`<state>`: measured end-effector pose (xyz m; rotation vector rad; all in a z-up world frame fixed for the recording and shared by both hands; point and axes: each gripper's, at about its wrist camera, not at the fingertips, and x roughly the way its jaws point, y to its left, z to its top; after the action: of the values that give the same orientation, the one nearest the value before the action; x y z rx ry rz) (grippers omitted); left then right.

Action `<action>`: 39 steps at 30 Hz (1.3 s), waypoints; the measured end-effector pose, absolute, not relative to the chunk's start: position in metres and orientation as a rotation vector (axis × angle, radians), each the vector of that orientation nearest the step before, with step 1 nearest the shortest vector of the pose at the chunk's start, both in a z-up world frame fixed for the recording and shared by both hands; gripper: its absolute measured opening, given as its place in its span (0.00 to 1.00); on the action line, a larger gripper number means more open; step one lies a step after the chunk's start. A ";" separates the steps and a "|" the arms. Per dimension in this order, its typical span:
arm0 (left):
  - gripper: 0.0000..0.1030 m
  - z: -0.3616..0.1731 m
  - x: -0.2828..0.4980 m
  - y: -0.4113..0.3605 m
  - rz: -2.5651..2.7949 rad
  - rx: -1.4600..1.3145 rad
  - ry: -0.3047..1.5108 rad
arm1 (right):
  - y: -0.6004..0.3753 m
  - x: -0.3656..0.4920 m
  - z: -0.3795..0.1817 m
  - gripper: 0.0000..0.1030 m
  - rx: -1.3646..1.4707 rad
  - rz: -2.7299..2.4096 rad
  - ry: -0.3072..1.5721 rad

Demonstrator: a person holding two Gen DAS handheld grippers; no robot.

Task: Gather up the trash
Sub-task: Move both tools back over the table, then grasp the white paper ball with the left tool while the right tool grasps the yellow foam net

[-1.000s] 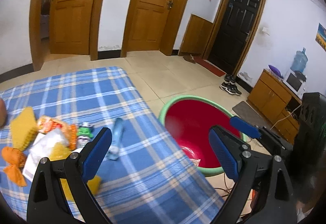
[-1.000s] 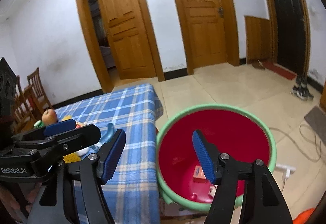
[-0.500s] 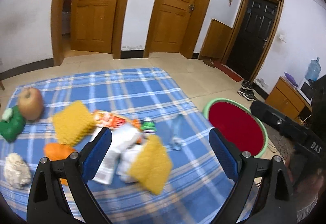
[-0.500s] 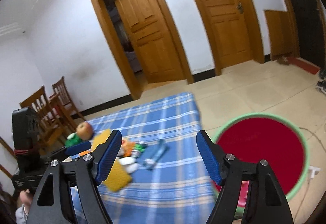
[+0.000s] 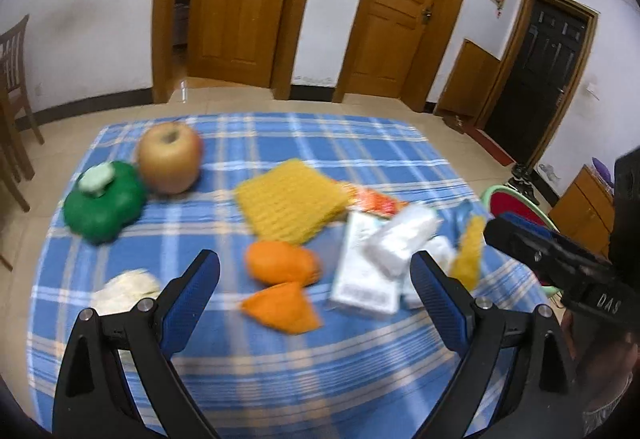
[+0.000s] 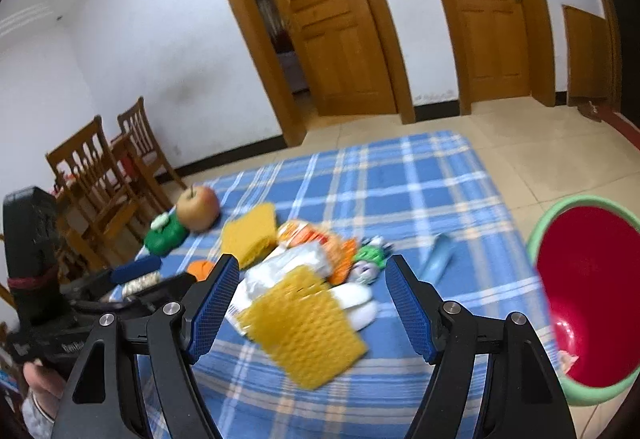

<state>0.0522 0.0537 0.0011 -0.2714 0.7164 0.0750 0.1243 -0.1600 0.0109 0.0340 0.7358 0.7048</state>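
Trash pile [image 6: 304, 279] sits mid-table on the plaid cloth [image 6: 400, 191], w/ the basin [image 6: 592, 303] off the table edge. Foam net [image 6: 304, 323] prob light n squishy, so I'd pinch a corner. Right gripper [image 6: 312, 303] and left gripper [image 5: 316, 299] both wide open, nothing held.

Blue plaid table [image 5: 312, 371] bears apple [image 5: 169, 157], wrappers [image 5: 400, 239], yellow foam nets [image 5: 289, 200].

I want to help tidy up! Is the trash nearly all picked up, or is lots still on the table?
A little looks done: something small already lies in the red basin. Nothing is in hand: the left gripper and right gripper are both open and empty. Lots is left on the blue plaid cloth: yellow foam nets, orange wrappers, white packets and a plastic bottle.
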 end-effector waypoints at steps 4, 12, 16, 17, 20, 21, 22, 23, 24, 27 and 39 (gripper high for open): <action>0.92 -0.005 0.042 0.072 0.109 -0.306 0.729 | -0.143 0.115 -0.001 0.74 -0.010 0.702 0.750; 0.92 0.003 -0.003 0.098 0.284 -0.246 0.665 | -0.131 0.106 -0.012 0.74 -0.078 0.674 0.741; 0.92 -0.010 -0.010 0.114 0.328 -0.254 0.694 | -0.132 0.102 -0.016 0.74 -0.084 0.663 0.746; 0.92 -0.015 -0.009 0.118 0.334 -0.257 0.710 | -0.133 0.101 -0.018 0.74 -0.086 0.659 0.745; 0.92 -0.034 0.000 0.128 0.336 -0.302 0.779 | -0.136 0.099 -0.021 0.74 -0.094 0.653 0.750; 0.92 -0.037 0.000 0.131 0.328 -0.319 0.791 | -0.137 0.099 -0.021 0.74 -0.095 0.649 0.755; 0.92 -0.038 0.000 0.134 0.316 -0.342 0.792 | -0.138 0.100 -0.022 0.74 -0.087 0.648 0.761; 0.92 -0.037 -0.002 0.135 0.309 -0.355 0.784 | -0.140 0.100 -0.022 0.74 -0.077 0.651 0.762; 0.92 -0.037 -0.003 0.137 0.311 -0.364 0.776 | -0.141 0.100 -0.022 0.74 -0.071 0.656 0.761; 0.92 -0.038 -0.003 0.138 0.309 -0.377 0.784 | -0.144 0.101 -0.022 0.74 -0.062 0.662 0.767; 0.50 -0.036 -0.005 0.139 0.268 -0.407 0.743 | -0.146 0.101 -0.022 0.74 -0.034 0.681 0.774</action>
<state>-0.0049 0.1390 -0.0356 -0.4069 0.7429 0.2677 0.1008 -0.1462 -0.0223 -0.0344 0.7743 0.6808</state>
